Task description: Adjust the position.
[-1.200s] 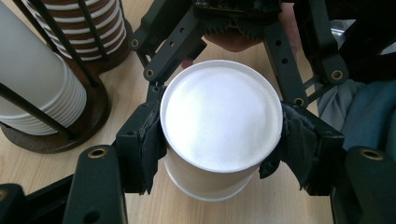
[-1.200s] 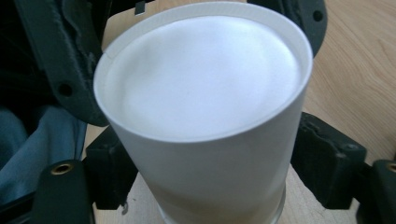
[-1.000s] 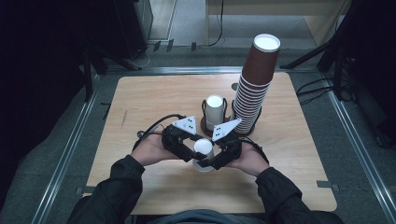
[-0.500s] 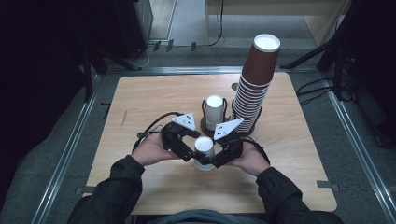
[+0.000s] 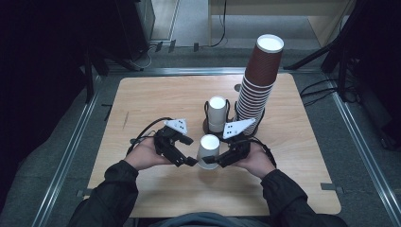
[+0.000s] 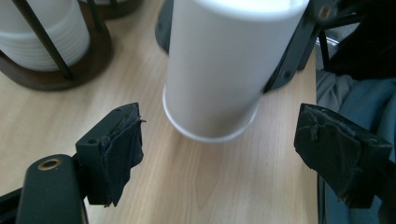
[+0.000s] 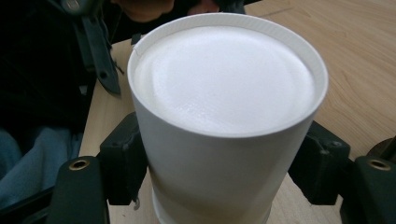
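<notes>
One white cup [image 7: 224,121] clamped in right gripper [image 7: 219,168] jaws (upside down), left gripper [image 6: 219,149] jaws just opened, apart

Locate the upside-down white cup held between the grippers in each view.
High view: white cup, lower centre, between both grippers.
Left gripper view: top centre, beyond the open fingers.
Right gripper view: centre, clamped.
Shared landmark: dark round cup holder.
</notes>
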A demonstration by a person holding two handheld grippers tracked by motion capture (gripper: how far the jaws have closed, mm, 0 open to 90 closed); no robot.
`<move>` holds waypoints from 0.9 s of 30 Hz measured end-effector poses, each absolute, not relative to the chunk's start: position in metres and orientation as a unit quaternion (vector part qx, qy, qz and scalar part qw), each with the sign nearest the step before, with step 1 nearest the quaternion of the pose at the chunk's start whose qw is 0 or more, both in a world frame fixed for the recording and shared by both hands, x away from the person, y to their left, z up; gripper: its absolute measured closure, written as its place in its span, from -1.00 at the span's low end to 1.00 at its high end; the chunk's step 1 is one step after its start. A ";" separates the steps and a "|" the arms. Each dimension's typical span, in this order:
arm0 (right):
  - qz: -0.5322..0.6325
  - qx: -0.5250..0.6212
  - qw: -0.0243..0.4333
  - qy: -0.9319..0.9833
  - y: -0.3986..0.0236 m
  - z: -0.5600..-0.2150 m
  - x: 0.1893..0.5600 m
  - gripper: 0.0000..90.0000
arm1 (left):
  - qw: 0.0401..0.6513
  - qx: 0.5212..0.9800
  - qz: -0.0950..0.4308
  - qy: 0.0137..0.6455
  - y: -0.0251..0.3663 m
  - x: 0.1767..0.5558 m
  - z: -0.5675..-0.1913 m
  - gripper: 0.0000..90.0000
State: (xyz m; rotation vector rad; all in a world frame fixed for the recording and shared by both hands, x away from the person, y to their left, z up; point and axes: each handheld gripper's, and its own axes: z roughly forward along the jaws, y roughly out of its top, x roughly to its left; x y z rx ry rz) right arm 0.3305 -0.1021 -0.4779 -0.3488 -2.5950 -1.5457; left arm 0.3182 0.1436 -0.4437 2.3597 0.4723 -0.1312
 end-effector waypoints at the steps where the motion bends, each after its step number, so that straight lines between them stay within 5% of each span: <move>1: -0.508 -0.115 0.051 -0.852 -0.102 -0.478 0.331 -0.36 | 0.356 0.915 -0.053 0.183 0.144 0.318 -0.446 -0.65; 27: -0.595 -0.107 0.072 -0.793 -0.100 -0.476 0.326 -0.36 | 0.385 0.903 -0.064 0.181 0.130 0.316 -0.467 -0.69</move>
